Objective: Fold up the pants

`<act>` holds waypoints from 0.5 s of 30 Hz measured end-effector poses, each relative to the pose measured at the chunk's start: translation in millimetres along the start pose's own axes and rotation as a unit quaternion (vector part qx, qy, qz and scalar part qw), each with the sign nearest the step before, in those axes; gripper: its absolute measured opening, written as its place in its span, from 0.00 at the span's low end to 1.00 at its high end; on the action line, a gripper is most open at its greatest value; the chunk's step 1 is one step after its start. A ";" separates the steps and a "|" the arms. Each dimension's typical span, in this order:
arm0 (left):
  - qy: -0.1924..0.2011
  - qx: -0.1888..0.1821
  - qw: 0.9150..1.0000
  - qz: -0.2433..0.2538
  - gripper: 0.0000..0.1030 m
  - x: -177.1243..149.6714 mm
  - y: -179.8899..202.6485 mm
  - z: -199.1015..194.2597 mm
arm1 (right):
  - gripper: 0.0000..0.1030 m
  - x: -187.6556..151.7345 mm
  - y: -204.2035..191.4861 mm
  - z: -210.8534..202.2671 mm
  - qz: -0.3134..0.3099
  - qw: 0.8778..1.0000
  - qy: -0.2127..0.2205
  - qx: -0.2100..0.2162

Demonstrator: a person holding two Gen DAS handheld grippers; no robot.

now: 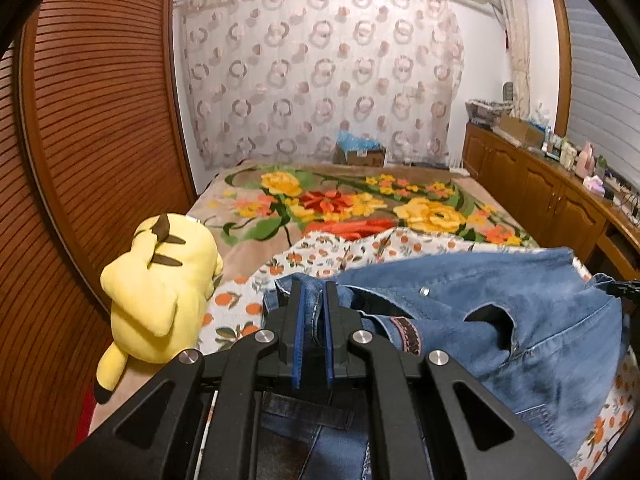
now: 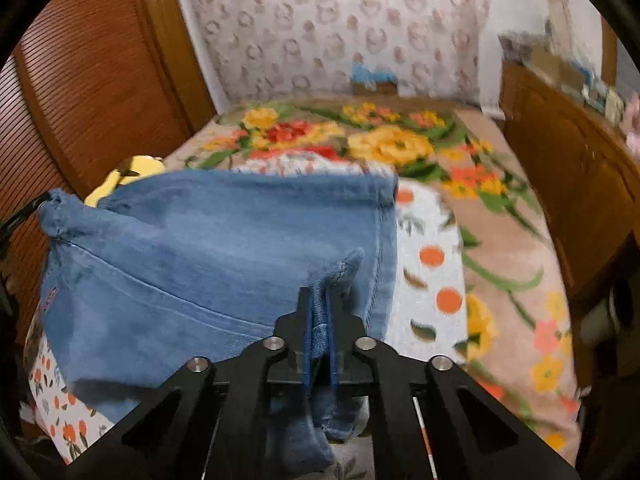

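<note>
The blue denim pants [image 1: 500, 312] are held up above the bed between both grippers. My left gripper [image 1: 313, 288] is shut on the pants' waistband end, with a rivet and pocket opening visible to its right. In the right wrist view the pants [image 2: 208, 264] spread wide to the left, and my right gripper [image 2: 318, 296] is shut on a bunched hem edge of them. The far tip of the other gripper shows at the pants' left corner [image 2: 24, 212]. Part of the pants hangs below both grippers, out of sight.
A white cloth with orange-fruit print [image 2: 432, 256] lies on the flowered blanket [image 1: 360, 204] under the pants. A yellow plush toy [image 1: 160, 288] sits at the bed's left edge by the wooden slatted doors [image 1: 100, 120]. A wooden cabinet [image 1: 540, 184] runs along the right.
</note>
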State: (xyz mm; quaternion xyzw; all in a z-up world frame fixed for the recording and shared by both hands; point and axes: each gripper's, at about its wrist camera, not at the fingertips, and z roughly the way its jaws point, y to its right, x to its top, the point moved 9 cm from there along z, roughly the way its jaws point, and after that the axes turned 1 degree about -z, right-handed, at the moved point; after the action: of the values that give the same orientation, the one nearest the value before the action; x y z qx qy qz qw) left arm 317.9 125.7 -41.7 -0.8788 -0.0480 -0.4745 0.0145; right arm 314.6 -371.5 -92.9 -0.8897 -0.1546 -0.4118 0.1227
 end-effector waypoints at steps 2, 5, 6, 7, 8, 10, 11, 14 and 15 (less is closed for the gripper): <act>0.009 -0.001 1.000 0.000 0.09 8.3 0.1 -3.7 | 0.04 7.2 3.7 -14.0 -0.006 1.000 0.028 -0.007; 0.019 0.002 1.000 0.003 0.09 22.4 -0.3 -2.1 | 0.04 27.8 11.6 -39.4 -0.006 0.998 0.067 -0.011; 0.020 0.003 1.000 0.003 0.09 26.1 -0.5 -0.8 | 0.04 36.8 15.0 -46.4 -0.006 0.997 0.077 -0.016; 0.022 0.003 1.000 0.003 0.09 29.3 -0.4 1.3 | 0.04 42.7 17.0 -50.1 -0.008 0.996 0.083 -0.019; 0.022 0.003 1.000 0.004 0.09 32.9 -0.1 4.6 | 0.04 51.2 19.8 -54.1 -0.010 0.995 0.091 -0.025; 0.021 0.005 1.000 0.003 0.09 38.6 -1.0 13.5 | 0.04 63.4 22.9 -55.2 -0.013 0.994 0.100 -0.034; 0.019 0.006 1.000 0.003 0.09 40.3 -1.7 18.9 | 0.04 69.6 24.8 -53.4 -0.015 0.994 0.102 -0.038; 0.008 0.008 1.000 0.001 0.09 41.9 -4.0 38.7 | 0.04 87.4 30.1 -39.7 -0.020 0.993 0.104 -0.055; 0.003 0.010 1.000 0.002 0.09 41.1 -4.9 46.1 | 0.04 92.1 31.2 -34.7 -0.019 0.993 0.104 -0.058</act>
State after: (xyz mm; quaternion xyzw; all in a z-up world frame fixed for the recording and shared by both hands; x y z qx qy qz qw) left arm 378.3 136.8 -32.8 -0.8771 -0.0513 -0.4770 0.0243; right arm 358.7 -396.2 -2.9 -0.8444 -0.1332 -0.5129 0.0782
